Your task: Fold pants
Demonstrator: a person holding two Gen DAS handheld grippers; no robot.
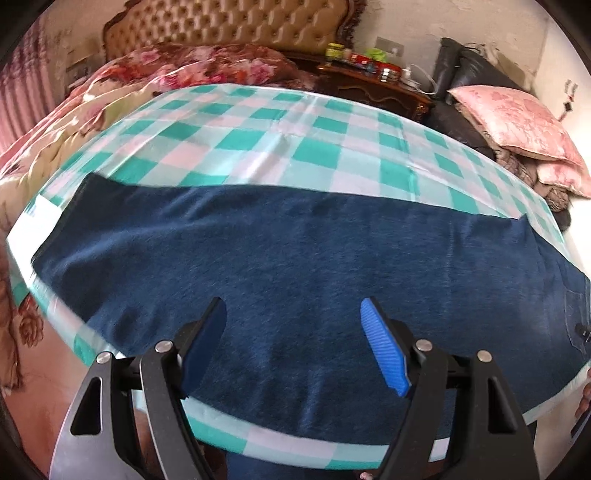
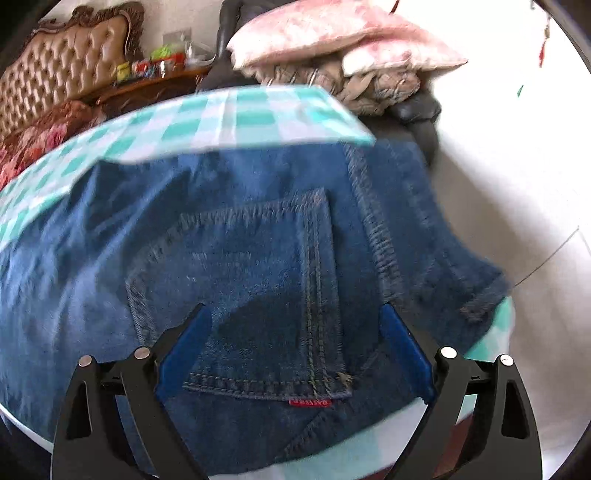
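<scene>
We see the blue denim pants (image 1: pixel 295 258) lying flat lengthwise across a table covered by a green-and-white checked cloth (image 1: pixel 258 129); waist end hangs over the table's right edge, back pocket (image 2: pixel 258 295) facing up with a small red tag (image 2: pixel 310 403) at its lower edge. Our left gripper (image 1: pixel 293 343) hovers over the leg fabric, jaws spread, nothing between them. Our right gripper (image 2: pixel 295 339) sits above the pocket, jaws wide apart, empty. Behind: tufted headboard (image 1: pixel 229 29), floral bedding (image 1: pixel 184 66), pink pillow (image 1: pixel 517 122)
</scene>
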